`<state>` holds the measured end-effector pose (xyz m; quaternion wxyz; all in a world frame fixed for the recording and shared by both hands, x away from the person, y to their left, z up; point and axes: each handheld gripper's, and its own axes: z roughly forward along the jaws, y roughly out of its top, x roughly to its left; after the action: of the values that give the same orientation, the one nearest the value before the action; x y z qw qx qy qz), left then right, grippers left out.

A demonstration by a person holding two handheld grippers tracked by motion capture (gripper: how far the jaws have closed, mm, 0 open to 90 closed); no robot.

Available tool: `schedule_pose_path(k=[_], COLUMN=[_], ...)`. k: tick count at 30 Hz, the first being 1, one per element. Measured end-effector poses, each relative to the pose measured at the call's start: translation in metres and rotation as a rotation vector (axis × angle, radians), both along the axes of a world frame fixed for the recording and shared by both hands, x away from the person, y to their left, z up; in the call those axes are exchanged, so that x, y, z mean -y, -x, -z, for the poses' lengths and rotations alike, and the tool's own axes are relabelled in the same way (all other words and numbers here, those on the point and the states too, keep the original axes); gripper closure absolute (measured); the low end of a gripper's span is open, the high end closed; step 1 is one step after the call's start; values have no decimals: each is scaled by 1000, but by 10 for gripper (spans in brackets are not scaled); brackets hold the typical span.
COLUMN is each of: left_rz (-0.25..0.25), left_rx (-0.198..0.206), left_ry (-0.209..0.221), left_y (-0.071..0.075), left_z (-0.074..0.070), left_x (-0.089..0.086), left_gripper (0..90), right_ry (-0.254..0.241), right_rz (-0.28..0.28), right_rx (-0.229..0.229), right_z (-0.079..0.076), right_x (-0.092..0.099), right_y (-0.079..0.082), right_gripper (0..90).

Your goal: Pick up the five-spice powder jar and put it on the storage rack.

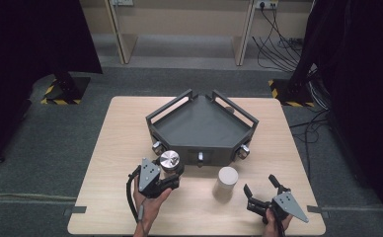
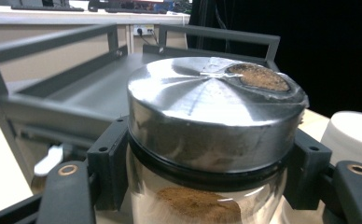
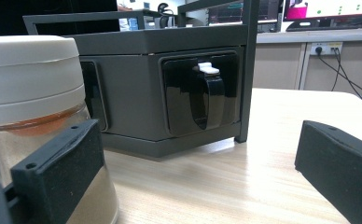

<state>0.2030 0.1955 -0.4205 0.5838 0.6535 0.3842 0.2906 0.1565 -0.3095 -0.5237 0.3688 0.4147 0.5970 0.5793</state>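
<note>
A glass jar with a shiny metal lid (image 1: 170,160) (image 2: 212,107) and brown powder inside is clamped between the jaws of my left gripper (image 1: 172,170) (image 2: 209,182), just in front of the dark grey rack (image 1: 202,126) (image 2: 76,93). A second jar with a white lid (image 1: 227,181) (image 3: 32,116) stands on the table in front of the rack's right side. My right gripper (image 1: 264,190) (image 3: 193,186) is open near the table's front right, with the white-lidded jar just beyond its left jaw and its pads apart from the jar.
The rack (image 3: 170,84) has rails around a flat top and dispenser knobs along its front faces. The wooden table (image 1: 110,187) carries it. Black stands, cables (image 1: 278,44) and a bench lie beyond on the floor.
</note>
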Motion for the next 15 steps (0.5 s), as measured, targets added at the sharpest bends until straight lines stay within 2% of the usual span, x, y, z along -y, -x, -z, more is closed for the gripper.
schedule_pose_path(k=[5,10,15], left_rz=[12,39,59], left_rx=[8,2,-5], left_ry=[-13,-14,-1], left_y=[-6,-20,-32], left_z=[-13,-28,-40], left_x=[2,3,2], left_gripper=[305,305,306], right_ry=[1,0,-1], right_rz=[-1,-2,-3], right_rx=[-1,-1,-2], right_z=[0,0,0], right_x=[0,0,1], right_y=[0,0,0], right_gripper=[14,14,14])
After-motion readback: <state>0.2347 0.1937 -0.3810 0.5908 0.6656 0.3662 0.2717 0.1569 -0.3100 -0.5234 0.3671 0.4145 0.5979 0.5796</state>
